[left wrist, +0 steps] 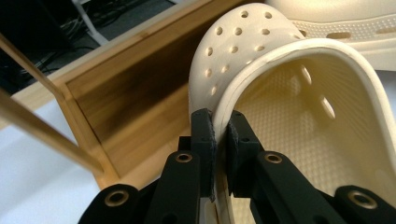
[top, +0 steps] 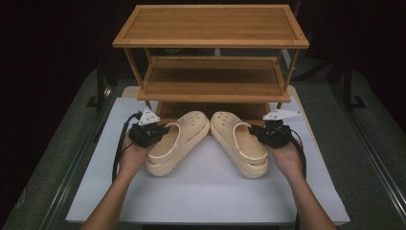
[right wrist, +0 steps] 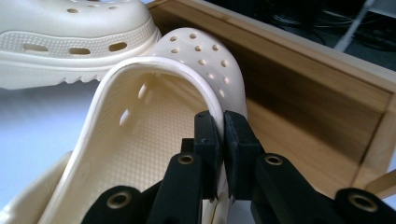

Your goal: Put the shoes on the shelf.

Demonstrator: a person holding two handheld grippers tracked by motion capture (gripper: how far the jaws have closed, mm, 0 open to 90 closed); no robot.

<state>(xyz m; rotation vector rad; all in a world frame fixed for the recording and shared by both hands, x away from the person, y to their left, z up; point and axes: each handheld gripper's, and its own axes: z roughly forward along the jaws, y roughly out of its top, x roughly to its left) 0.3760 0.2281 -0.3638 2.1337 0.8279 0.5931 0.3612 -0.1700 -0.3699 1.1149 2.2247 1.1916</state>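
Two cream perforated clogs, left clog (top: 174,141) and right clog (top: 239,141), are being held upright, toes converging, before the rack.

White table (top: 206,201), clogs (top: 178,141), wooden rack (top: 210,26)

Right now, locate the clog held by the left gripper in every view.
High view: the left clog lies left of centre on the white mat, toe toward the wooden rack.
Left gripper view: it spans centre and right, rim pinched between the left gripper jaws.
Right gripper view: it lies along the top left, side on.
Shared landmark: the rack's bottom shelf.
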